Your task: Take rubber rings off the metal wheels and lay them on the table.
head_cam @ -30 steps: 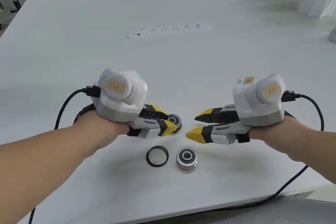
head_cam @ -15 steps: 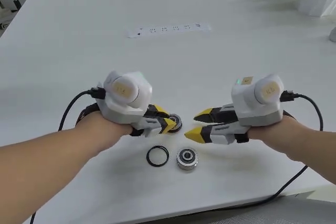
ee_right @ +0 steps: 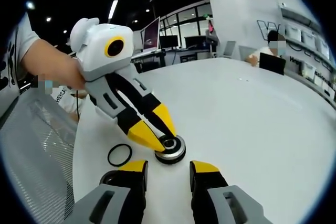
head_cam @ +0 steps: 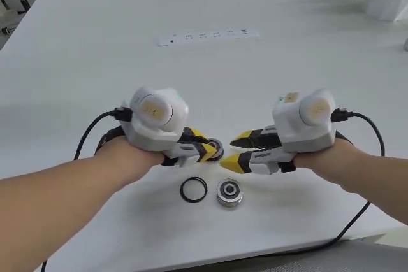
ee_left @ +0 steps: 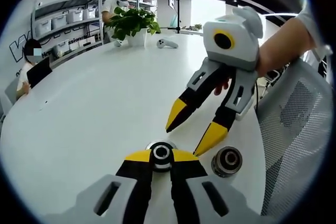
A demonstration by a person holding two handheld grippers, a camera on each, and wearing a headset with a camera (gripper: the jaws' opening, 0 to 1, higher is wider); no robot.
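The left hand-held gripper (head_cam: pixel 205 151) is clamped on a silver wheel (head_cam: pixel 214 149) rimmed in black rubber. The right hand-held gripper (head_cam: pixel 232 151) stands apart just beside it. Nearer on the counter (head_cam: pixel 191 81) lie a black ring (head_cam: pixel 193 190) and a bare wheel (head_cam: pixel 229 192).

Left claw (head_cam: pixel 206 151), right claw (head_cam: pixel 232 151): same build on me. White-grey housings, black jaws, yellow tips. One black cable (head_cam: pixel 88 135) out the back of each.
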